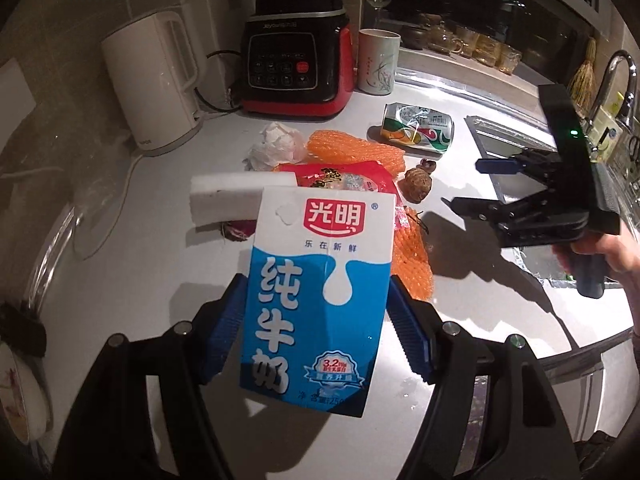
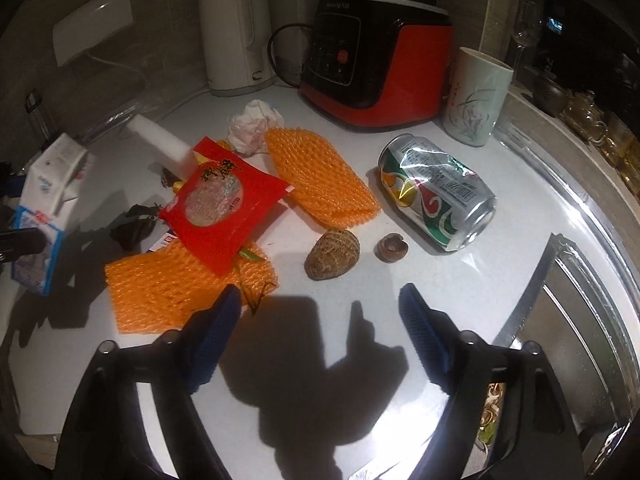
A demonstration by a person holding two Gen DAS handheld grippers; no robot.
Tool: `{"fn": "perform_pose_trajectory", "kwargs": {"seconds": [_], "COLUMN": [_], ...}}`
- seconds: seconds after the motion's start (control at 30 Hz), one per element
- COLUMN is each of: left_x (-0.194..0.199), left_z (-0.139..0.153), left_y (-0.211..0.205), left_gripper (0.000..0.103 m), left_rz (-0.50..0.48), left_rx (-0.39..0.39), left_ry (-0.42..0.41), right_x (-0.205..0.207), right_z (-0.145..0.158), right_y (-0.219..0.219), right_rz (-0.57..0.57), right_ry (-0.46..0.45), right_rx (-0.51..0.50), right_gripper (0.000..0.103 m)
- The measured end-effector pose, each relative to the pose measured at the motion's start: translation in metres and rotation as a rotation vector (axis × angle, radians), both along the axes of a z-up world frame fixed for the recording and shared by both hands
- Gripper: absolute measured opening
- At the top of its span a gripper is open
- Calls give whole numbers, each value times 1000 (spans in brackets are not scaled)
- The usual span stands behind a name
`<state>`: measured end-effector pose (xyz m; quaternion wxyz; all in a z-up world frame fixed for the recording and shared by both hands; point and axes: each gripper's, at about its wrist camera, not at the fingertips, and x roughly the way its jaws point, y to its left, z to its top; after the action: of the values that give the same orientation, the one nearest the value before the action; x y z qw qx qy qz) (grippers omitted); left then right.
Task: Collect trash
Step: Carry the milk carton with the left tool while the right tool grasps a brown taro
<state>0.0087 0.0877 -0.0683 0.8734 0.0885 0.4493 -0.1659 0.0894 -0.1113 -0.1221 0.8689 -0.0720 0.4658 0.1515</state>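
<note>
The blue-and-white cardboard milk carton (image 1: pixel 316 296) is clamped upright between the left gripper's (image 1: pixel 316 320) blue pads, lifted off the white countertop (image 1: pixel 480 304). The right gripper (image 2: pixel 320 332) hovers with jaws apart and nothing between them, above the counter's sink-side edge, near the orange foam netting (image 2: pixel 160 292) and the crushed aluminium can (image 2: pixel 436 192).

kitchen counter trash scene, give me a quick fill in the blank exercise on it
1. The left gripper is shut on a ____ carton.
2. The dented can lies on its ____.
3. The right gripper holds ____.
4. The red packet rests on ____ foam netting.

Missing words: milk; side; nothing; orange
</note>
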Motion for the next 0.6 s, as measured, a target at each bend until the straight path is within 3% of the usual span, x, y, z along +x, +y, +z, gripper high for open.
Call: {"fn": "perform_pose_trajectory", "kwargs": {"seconds": [0.27,0.37,0.6], "left_x": [-30,-38,-53], "left_z": [-5,-8,-4], "left_y": [0,0,-6], "left_gripper": [68,68,68], "left_rz": [103,118,104], "left_rx": [-24,-30,-7], "left_ry": [20,29,16], "right_x": [39,45,27], "right_z": [-33,-39,-34], "right_y": [5,8,11], "right_rz": [-41,-29,-30], "right_ry": [26,51,48], "right_rx": [-23,-5,4], "right_gripper": [66,42,40]}}
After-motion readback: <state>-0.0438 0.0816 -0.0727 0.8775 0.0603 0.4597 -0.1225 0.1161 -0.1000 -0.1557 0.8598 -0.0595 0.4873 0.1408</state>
